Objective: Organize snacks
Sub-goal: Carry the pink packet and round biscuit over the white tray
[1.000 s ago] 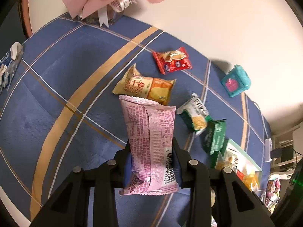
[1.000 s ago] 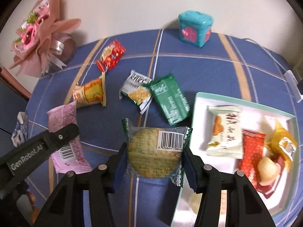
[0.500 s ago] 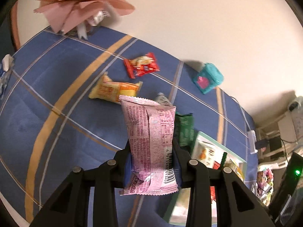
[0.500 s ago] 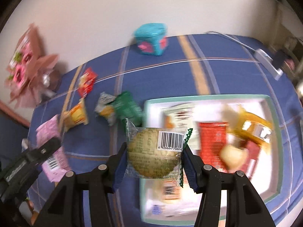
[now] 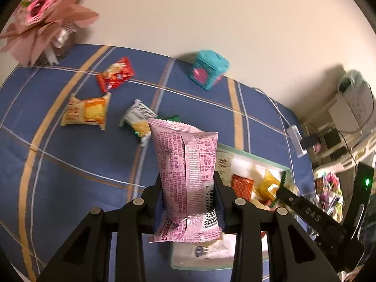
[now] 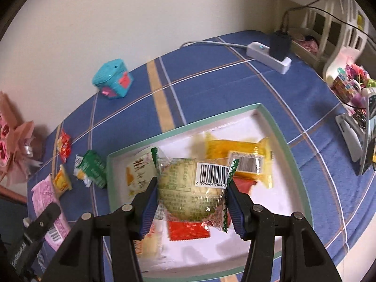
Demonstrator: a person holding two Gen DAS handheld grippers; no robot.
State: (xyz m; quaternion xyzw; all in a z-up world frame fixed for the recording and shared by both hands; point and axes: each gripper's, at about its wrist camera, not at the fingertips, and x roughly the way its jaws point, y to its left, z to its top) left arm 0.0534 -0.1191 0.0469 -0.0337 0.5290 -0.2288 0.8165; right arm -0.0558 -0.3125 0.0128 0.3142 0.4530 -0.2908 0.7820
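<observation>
Pink snack packet sits pinched in the left gripper, jaws closed on its sides, long axis pointing forward, near the tray. Four packets lie loose on the table.

From the right wrist, the right gripper clamps a round biscuit pack, long axis crosswise, above the part-filled tray. Judged roughly half done.

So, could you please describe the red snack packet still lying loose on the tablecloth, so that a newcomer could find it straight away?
Start at the pink bouquet in the far corner of the blue striped tablecloth. Just toward the teal box from it lies the red snack packet, farthest from the tray of the loose snacks. Its neighbour, the yellow packet, lies nearer the camera; only this loose packet is red.
</observation>
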